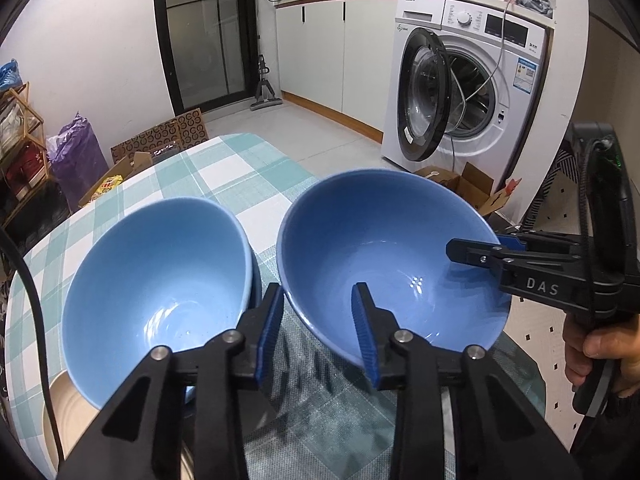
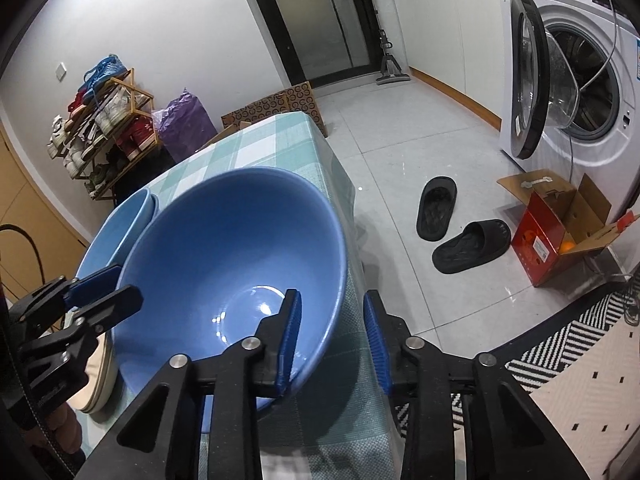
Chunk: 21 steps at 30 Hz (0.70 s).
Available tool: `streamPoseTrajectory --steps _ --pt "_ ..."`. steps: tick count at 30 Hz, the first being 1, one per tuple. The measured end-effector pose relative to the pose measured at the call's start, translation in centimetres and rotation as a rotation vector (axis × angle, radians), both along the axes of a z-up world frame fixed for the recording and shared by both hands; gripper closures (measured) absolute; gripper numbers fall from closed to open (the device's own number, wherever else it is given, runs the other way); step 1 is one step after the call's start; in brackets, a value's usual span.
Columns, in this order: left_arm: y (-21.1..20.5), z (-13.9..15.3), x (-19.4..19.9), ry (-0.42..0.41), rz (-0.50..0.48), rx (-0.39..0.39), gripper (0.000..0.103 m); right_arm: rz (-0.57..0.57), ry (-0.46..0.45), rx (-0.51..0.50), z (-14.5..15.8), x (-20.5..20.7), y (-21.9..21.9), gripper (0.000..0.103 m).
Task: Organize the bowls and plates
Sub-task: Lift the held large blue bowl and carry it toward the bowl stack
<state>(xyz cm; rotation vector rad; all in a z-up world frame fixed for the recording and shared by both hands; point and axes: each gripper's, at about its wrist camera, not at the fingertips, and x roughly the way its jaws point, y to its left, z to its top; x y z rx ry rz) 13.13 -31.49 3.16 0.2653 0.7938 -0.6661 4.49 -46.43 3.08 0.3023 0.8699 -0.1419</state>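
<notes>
Two blue bowls stand on the checked tablecloth [image 1: 224,172]. The darker bowl [image 1: 384,256] [image 2: 236,260] is nearer the table's right edge; the lighter bowl [image 1: 160,280] [image 2: 120,228] sits to its left, partly over a cream plate [image 1: 60,412] [image 2: 100,376]. My left gripper [image 1: 318,328] is open, its jaws straddling the darker bowl's near-left rim. My right gripper [image 2: 332,340] [image 1: 476,250] is open, its jaws straddling that bowl's right rim, one finger inside. Neither is closed on it.
The table's right edge drops to a tiled floor with black slippers [image 2: 452,224] and an open red carton [image 2: 560,232]. A washing machine [image 1: 472,88] with open door stands beyond. A shoe rack [image 2: 100,132] and purple bag [image 2: 184,120] are at the far left.
</notes>
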Motion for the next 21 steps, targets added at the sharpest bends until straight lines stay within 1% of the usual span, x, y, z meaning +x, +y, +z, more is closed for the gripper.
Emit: streamPoseTrajectory --steps 7,12,21 --pt "-0.3 -0.5 0.1 0.01 0.002 0.015 0.075 0.02 -0.005 0.001 0.3 0.0 0.5 0.08" --pt "-0.2 -0.4 0.2 0.011 0.003 0.013 0.077 0.023 -0.005 -0.012 0.4 -0.1 0.5 0.08" --pt "-0.2 -0.2 0.1 -0.001 0.012 0.009 0.078 0.022 -0.01 -0.027 0.7 -0.2 1.1 0.08"
